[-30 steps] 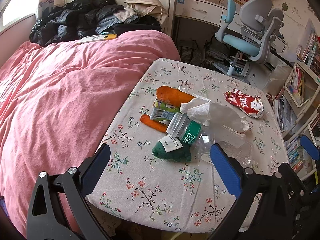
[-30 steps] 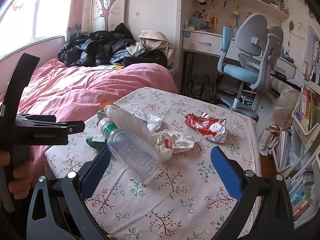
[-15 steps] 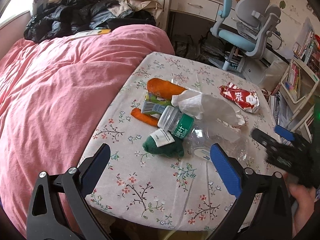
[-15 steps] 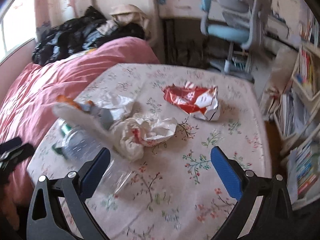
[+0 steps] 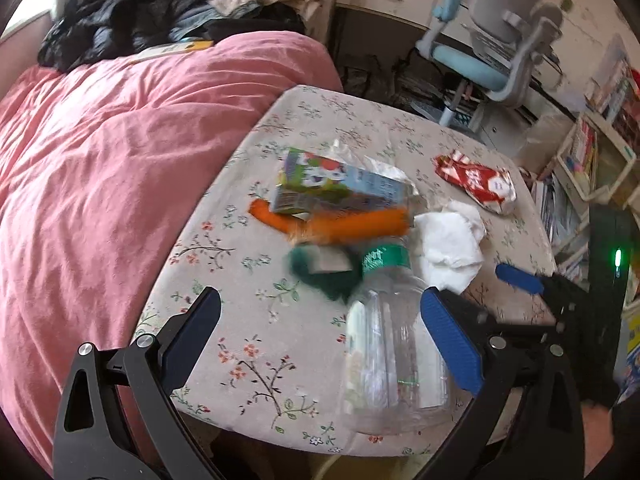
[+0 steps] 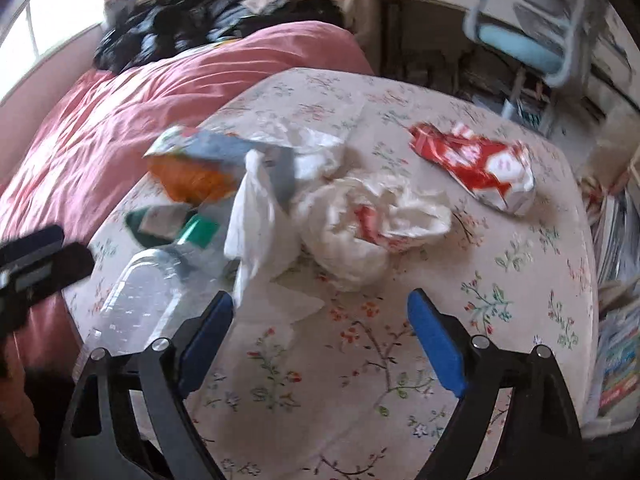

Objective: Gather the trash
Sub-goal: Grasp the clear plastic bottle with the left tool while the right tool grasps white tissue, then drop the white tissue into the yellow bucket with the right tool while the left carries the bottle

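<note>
Leftmost, the left gripper (image 5: 320,322) gapes wide, empty, over the desk (image 6: 500,280). A clear bottle (image 5: 394,356) lies at the near edge; crumpled tissue (image 6: 360,220) sits mid-desk, red wrapper (image 6: 480,168) far right. The right gripper (image 6: 320,336), its jaws just narrowing though still wide, holds nothing.

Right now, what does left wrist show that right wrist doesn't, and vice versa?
Left wrist only: the carton's printed side, sharp enough to tell it is a carton; the right tool's blue tip beside the tissue; a green light at far right.
Right wrist only: a crumpled white bag with red print; a window at left.
Both: bottle, red wrapper, orange plush, floral tablecloth, pink duvet, chair.
</note>
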